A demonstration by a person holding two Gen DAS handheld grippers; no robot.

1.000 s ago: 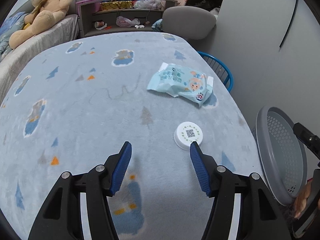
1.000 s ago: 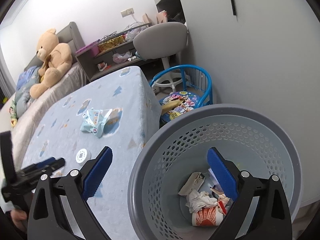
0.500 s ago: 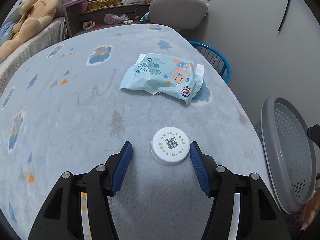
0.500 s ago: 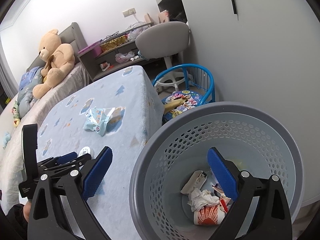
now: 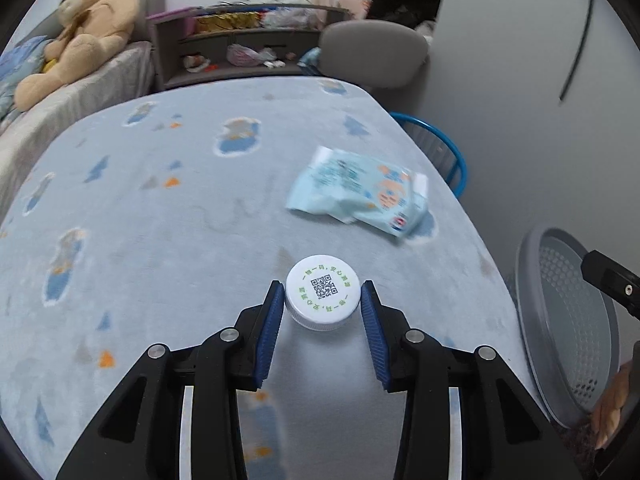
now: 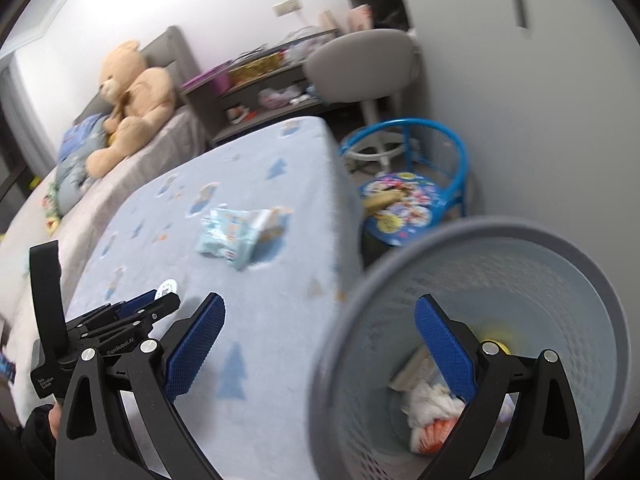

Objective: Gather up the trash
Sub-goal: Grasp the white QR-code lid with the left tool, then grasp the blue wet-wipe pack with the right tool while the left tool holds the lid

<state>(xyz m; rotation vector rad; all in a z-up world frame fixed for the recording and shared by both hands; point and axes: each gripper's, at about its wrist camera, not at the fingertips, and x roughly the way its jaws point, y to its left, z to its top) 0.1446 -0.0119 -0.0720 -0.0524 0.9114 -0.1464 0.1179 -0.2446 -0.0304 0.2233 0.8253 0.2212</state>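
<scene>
A white round lid (image 5: 321, 297) with a QR code lies on the blue blanket (image 5: 160, 208). My left gripper (image 5: 322, 300) has its blue fingers against both sides of the lid, shut on it. A light blue wrapper (image 5: 360, 196) lies further back to the right; it also shows in the right wrist view (image 6: 232, 236). My right gripper (image 6: 320, 336) is open, its fingers straddling the rim of a grey perforated basket (image 6: 500, 248) that holds crumpled trash (image 6: 432, 404). The basket also shows in the left wrist view (image 5: 568, 320).
A blue child's chair (image 6: 408, 184) stands beside the bed's far right edge. A grey chair (image 5: 372, 52) and cluttered shelves (image 5: 240, 52) are behind the bed. A teddy bear (image 5: 80, 28) sits at the back left.
My left gripper moved forward and closed its fingers onto the white lid. The right gripper shifted with the basket, its view now blurred.
</scene>
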